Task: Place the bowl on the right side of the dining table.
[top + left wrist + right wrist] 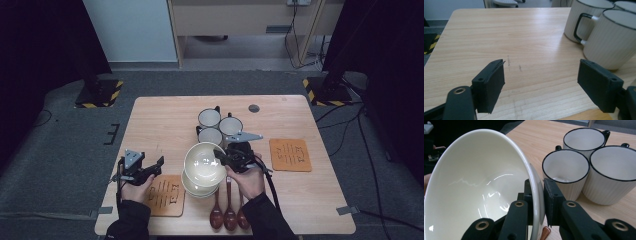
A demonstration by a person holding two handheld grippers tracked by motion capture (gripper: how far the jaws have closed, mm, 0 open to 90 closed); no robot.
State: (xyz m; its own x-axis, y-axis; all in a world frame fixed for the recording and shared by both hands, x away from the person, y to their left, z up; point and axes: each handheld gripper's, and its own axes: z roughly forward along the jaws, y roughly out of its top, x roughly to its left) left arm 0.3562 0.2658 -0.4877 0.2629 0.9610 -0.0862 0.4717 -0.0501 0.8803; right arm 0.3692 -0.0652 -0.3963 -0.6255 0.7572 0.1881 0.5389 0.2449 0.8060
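Right gripper (pixel 223 156) clamps a cream bowl (pixel 204 162) by its rim (three mugs (pixel 220 126) at twelve o'clock); left gripper (pixel 157 164) gapes empty.

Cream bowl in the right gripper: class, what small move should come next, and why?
Probably carry the bowl toward the orange mat near the left gripper and lower it. The right gripper clamps its rim, holding it tilted above the stacked bowls; the left gripper's jaws are open with nothing between them.
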